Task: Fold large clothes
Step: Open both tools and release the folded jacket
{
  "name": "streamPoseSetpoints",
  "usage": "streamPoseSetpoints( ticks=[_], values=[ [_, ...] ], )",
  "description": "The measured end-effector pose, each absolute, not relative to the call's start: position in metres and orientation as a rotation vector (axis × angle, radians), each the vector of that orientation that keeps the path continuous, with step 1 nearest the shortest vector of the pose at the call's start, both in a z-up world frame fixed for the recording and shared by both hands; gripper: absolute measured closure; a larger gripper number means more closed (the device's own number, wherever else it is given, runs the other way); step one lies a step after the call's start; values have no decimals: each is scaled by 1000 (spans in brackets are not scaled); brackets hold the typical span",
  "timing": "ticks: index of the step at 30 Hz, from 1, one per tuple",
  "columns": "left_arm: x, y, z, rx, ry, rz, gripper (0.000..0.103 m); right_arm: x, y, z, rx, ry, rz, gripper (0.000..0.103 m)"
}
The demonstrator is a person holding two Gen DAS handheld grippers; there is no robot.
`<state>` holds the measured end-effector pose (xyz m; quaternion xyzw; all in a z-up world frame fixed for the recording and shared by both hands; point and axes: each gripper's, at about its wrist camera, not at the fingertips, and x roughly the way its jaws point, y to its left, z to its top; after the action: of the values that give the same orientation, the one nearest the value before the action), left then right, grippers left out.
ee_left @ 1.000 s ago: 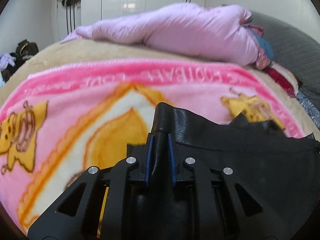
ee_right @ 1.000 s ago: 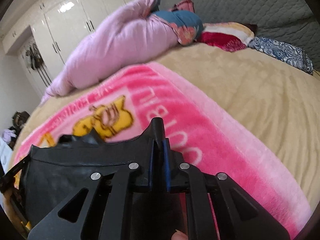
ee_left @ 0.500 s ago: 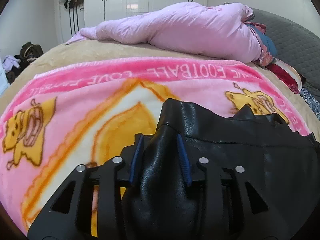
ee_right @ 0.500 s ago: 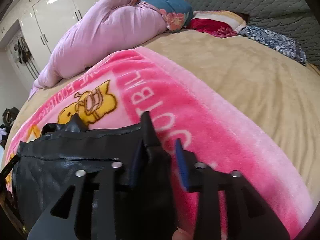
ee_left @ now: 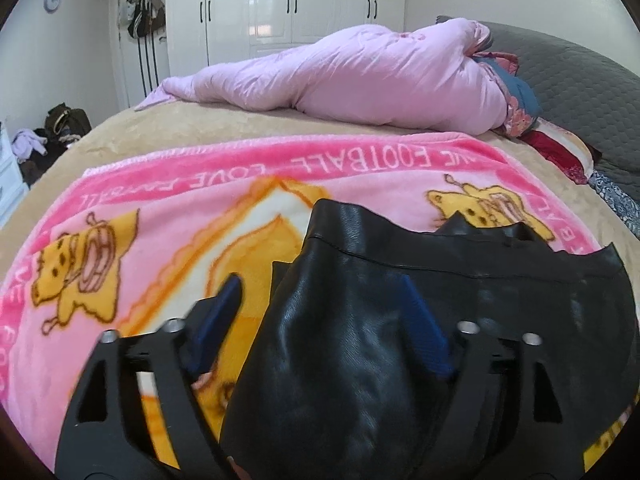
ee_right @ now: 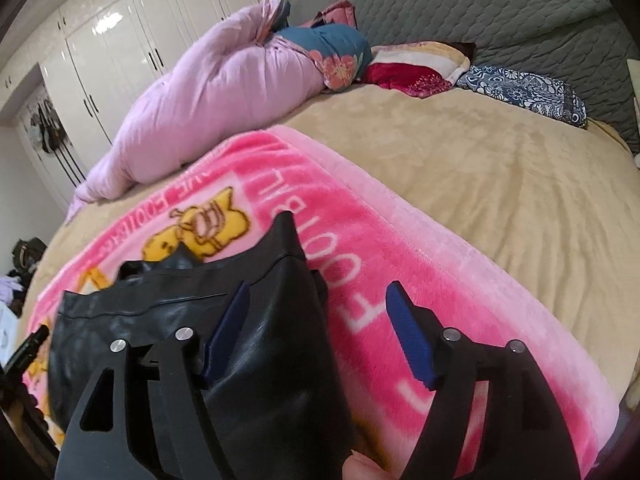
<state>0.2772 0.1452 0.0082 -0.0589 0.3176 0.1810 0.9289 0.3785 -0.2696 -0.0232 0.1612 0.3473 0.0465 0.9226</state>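
Both tongs, left (ee_left: 320, 320) and right (ee_right: 316, 332), gape open over a black garment (ee_left: 400, 340) lying on the pink blanket (ee_left: 160, 208).

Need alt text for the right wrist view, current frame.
The right gripper is open, with a black leather garment lying between its blue pads on a pink cartoon blanket. Beyond lie a tan bedspread and a bundled lilac duvet.

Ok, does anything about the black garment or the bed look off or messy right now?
The black leather garment lies bunched rather than flat on the pink blanket, one corner poking up between the open left gripper; the right gripper is open too. Nothing looks torn or spilled. The pink duvet is heaped at the far edge.
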Motion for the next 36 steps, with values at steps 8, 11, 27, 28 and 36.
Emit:
streamPoseSetpoints(
  ticks=[8,11,27,28,36],
  values=[
    [240,124,22,-114,624,344,15,333,-243,3,267,664,229,33],
    [229,119,12,-131,657,324,12,316,-222,8,223,658,296,33],
    [205,127,-44,-156,784,340,8,297,-162,-57,81,906,327,41],
    [205,127,-44,-160,782,337,8,299,-160,-62,63,911,324,41],
    [197,133,-41,-193,733,356,8,291,-150,-50,22,842,345,32]
  ],
)
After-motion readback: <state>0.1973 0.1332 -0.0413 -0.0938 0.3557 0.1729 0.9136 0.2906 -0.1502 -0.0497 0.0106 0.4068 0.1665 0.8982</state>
